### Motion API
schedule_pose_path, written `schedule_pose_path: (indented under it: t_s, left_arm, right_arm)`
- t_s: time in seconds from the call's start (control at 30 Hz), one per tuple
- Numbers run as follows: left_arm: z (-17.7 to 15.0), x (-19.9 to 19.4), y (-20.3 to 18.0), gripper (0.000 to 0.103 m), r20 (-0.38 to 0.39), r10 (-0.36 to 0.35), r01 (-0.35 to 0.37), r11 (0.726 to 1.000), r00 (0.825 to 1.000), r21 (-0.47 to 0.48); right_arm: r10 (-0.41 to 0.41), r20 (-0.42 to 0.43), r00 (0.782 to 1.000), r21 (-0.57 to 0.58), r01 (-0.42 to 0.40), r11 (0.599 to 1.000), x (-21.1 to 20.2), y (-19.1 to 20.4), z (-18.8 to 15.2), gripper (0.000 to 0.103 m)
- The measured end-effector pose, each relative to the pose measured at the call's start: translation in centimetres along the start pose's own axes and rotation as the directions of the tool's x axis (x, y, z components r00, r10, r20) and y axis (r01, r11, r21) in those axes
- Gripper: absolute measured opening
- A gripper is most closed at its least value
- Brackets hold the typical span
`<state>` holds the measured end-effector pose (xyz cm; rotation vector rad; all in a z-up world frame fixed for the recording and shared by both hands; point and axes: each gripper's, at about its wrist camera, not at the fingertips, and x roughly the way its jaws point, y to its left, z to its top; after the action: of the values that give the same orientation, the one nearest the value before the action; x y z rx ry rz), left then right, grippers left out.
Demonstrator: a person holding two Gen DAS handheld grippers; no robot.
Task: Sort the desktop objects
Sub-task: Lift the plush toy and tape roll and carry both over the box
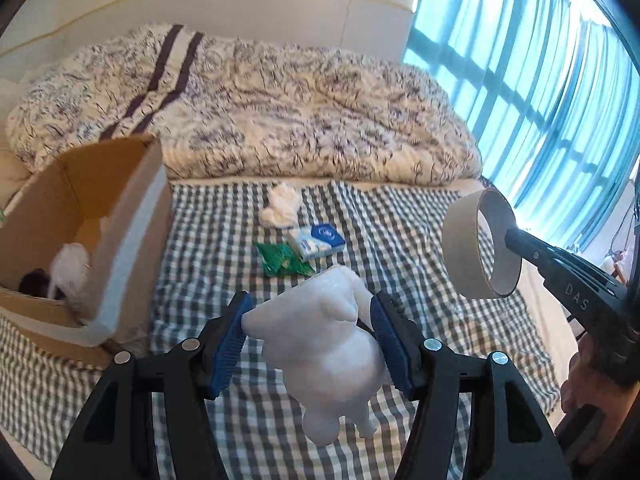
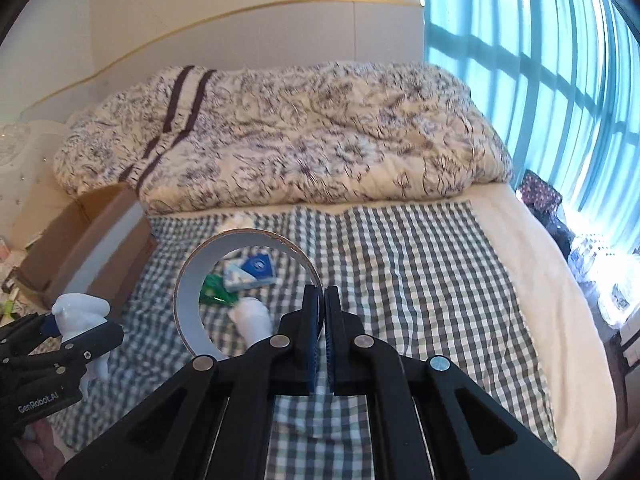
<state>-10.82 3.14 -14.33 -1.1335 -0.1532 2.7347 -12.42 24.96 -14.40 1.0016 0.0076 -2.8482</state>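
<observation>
I have my left gripper point(image 1: 310, 334) clamped on a white figurine point(image 1: 324, 356); its blue pads point(image 1: 228, 344) press the figure from both sides, and it hangs above the checked cloth point(image 1: 400, 240) with its legs toward the camera. From the right wrist view the same figurine point(image 2: 82, 314) shows at about 8 o'clock, gripped in the left gripper point(image 2: 72, 328), clear of the bed.

My right gripper point(image 2: 322, 300) has its fingers together, pinching the wall of a cardboard tape ring point(image 2: 192, 308). The ring stands on edge and is lifted off the cloth, so I look through its hole. In the left wrist view that ring point(image 1: 464, 248) sits at 3 o'clock, held by the right gripper point(image 1: 510, 236), with a hand point(image 1: 592, 392) below it at 4 o'clock.

On the cloth, toward 12 o'clock of the figurine, lie a green packet point(image 1: 282, 260), a blue and white tissue pack point(image 1: 318, 240) touching it, and a crumpled white wad point(image 1: 282, 206) just beyond. Seen through the ring, another white object point(image 2: 252, 318) lies at about 5 o'clock of the green packet point(image 2: 214, 290); I cannot tell what it is.

An open cardboard box point(image 1: 132, 216) sits at 9 o'clock, with something white and something dark inside. A patterned quilt point(image 1: 260, 108) is bunched at 12 o'clock, and a blue curtain point(image 1: 532, 80) fills 2 o'clock.
</observation>
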Motion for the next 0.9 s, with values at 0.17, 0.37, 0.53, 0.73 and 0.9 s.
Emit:
schedule_pose_path:
  t_s: [0.17, 0.37, 0.53, 0.73, 0.9]
  left_arm:
    - [0.4, -3.5, 0.6, 0.063, 0.051, 0.009, -0.009, 1.0, 0.999, -0.003]
    - [1.0, -7.2, 1.6, 0.063, 0.106, 0.027, -0.026, 1.0, 0.994, -0.01]
    - [1.5, -9.7, 2.9, 0.063, 0.142, 0.044, -0.044, 0.999, 0.989, -0.006]
    - [2.4, -12.2, 5.0, 0.063, 0.182, 0.074, -0.072, 0.997, 0.981, -0.019]
    - [2.5, -12.9, 6.7, 0.063, 0.189, 0.1, -0.098, 0.995, 0.977, -0.023]
  right_arm:
    - [0.017, 0.048, 0.999, -0.021, -0.016, 1.0, -3.3, 1.8, 0.9, 0.003]
    - [0.036, 0.099, 0.994, -0.044, -0.032, 0.999, -6.9, 3.8, 1.7, 0.003]
    - [0.053, 0.138, 0.989, -0.059, -0.045, 0.997, -9.0, 5.3, 2.6, 0.003]
    - [0.082, 0.17, 0.982, -0.078, -0.069, 0.995, -10.4, 7.6, 3.6, 0.003]
    - [0.101, 0.188, 0.977, -0.098, -0.084, 0.992, -11.1, 9.5, 4.2, 0.003]
